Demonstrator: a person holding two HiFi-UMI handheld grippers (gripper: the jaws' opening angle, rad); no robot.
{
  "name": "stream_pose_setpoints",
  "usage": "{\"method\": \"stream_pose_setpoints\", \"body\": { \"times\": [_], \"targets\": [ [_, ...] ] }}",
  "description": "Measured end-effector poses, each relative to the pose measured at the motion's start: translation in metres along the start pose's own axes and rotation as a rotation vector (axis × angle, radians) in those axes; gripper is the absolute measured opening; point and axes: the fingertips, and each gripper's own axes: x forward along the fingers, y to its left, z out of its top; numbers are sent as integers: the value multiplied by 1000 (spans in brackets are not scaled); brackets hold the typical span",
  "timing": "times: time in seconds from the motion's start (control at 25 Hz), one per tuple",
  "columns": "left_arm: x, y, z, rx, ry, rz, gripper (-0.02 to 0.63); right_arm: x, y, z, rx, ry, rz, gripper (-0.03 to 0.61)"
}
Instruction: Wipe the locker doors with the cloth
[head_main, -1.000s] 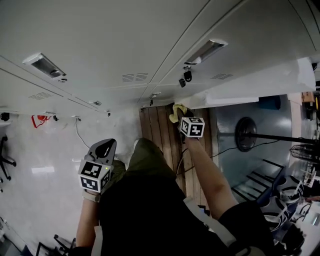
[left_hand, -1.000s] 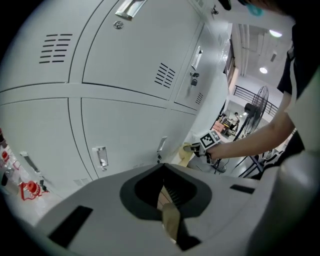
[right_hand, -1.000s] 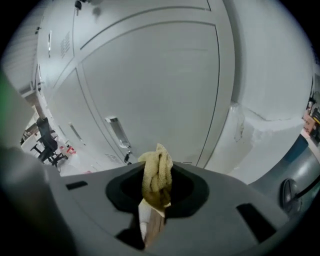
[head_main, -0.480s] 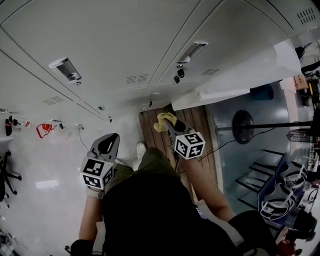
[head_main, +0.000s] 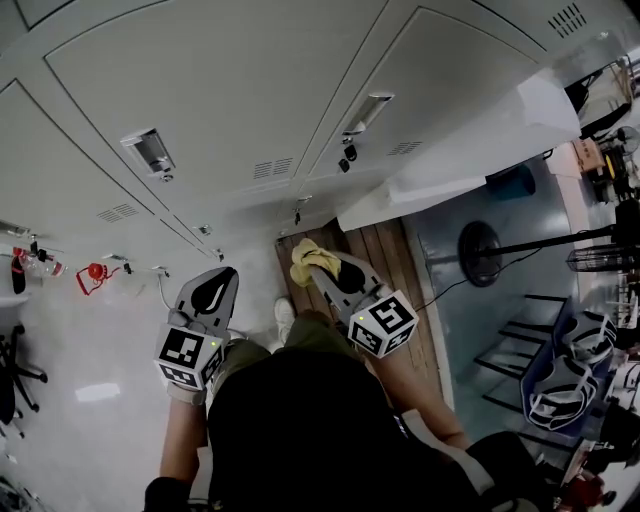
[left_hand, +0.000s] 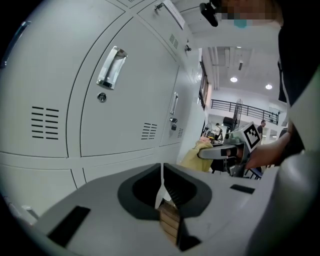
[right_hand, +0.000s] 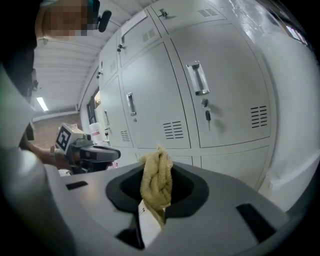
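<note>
The pale grey painted-metal locker doors (head_main: 250, 90) are showing a smooth satin finish, their chrome handles (left_hand: 111, 67) gleaming. The yellow terry cloth (right_hand: 156, 181) is looking rough and nubbly against the matt grey plastic right hand-held gripper (right_hand: 159, 192).

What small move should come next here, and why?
Probably ease the right gripper forward until the yellow cloth meets the locker door. The cloth is clamped in the gripper but looks clear of the door, so wiping cannot begin.
</note>
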Motion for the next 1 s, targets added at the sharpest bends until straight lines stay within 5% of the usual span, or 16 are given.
{"method": "stream_pose_setpoints", "body": {
  "times": [0.6,1.0],
  "targets": [
    [-20,-20,45,33,-96,-78,11,-15,61,44,-82,-64,93,87],
    [-27,-30,48,34,-79,-66,11,-17,57,48,-25,-87,98,87]
  ]
}}
